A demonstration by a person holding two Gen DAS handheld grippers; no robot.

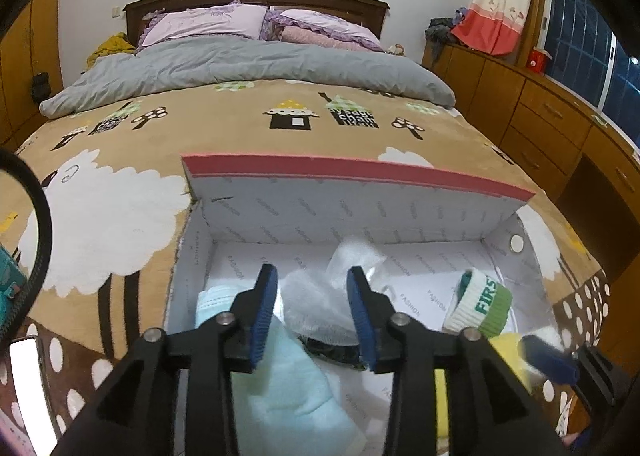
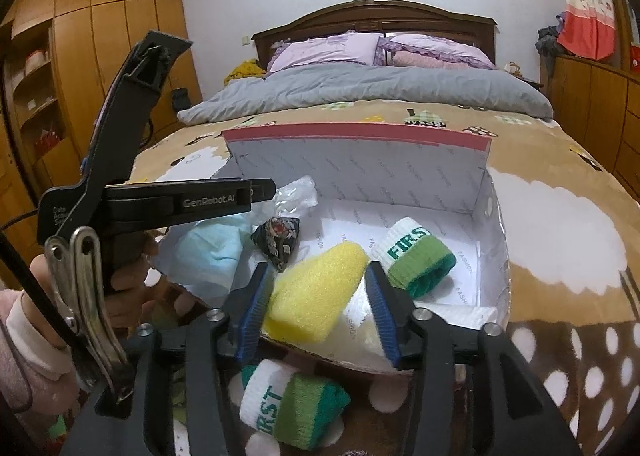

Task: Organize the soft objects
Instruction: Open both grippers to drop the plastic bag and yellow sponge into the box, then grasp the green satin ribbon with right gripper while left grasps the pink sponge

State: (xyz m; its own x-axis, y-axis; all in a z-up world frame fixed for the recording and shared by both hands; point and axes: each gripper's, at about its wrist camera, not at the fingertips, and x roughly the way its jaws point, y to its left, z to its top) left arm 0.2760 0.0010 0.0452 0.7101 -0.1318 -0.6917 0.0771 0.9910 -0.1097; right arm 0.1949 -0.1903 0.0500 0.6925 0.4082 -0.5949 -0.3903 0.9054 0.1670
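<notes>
A white shoe box [image 1: 192, 256] [image 2: 482, 215] with a pink-edged lid lies open on the bed. Inside it are a light blue cloth [image 1: 280, 376] [image 2: 216, 252], a crumpled clear bag [image 1: 320, 296] [image 2: 298, 191], a dark patterned pouch [image 2: 280, 242], a yellow sponge [image 2: 316, 288] and a rolled white-and-green sock [image 1: 480, 304] [image 2: 416, 256]. My left gripper [image 1: 314, 308] [image 2: 268, 189] hangs open over the clear bag, holding nothing. My right gripper [image 2: 320, 306] is open around the sponge at the box's front edge. A second rolled sock [image 2: 292, 408] lies outside, under that gripper.
The box sits on a brown blanket with sheep print [image 1: 120, 207] [image 2: 560, 240]. A grey duvet [image 1: 240, 63] and lilac pillows lie beyond. Wooden drawers [image 1: 540, 127] run along the right, a wardrobe [image 2: 100, 15] stands on the left. A hand [image 2: 132, 288] holds the left gripper.
</notes>
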